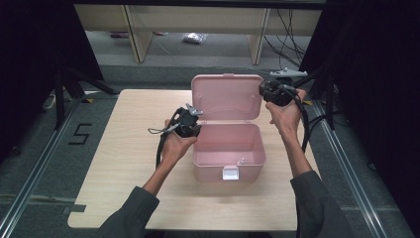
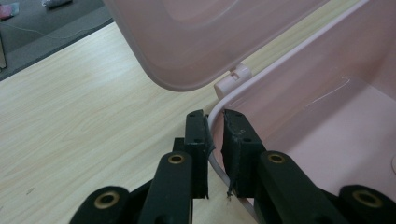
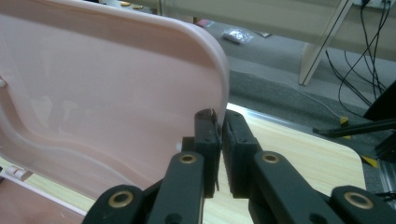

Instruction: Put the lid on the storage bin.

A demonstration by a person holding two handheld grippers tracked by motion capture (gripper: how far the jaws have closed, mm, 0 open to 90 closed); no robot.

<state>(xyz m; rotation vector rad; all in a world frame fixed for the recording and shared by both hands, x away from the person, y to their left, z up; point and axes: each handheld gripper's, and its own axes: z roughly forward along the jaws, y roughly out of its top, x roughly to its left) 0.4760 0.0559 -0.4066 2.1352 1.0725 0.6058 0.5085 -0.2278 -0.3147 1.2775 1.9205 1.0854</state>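
Right gripper view: right gripper (image 3: 218, 122) jaws pinch lid (image 3: 93, 84) edge.

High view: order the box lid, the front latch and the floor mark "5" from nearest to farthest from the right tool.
1. Lid, gripped at its right edge by the right tool.
2. Front latch, low on the box front.
3. Mark "5", on the floor far left.

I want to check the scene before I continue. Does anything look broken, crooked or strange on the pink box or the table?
Nothing stands out. The pink box sits square on the table, its lid upright and intact. The left gripper pinches the box's rim and the right gripper pinches the lid's edge. A small item inside is too small to identify.
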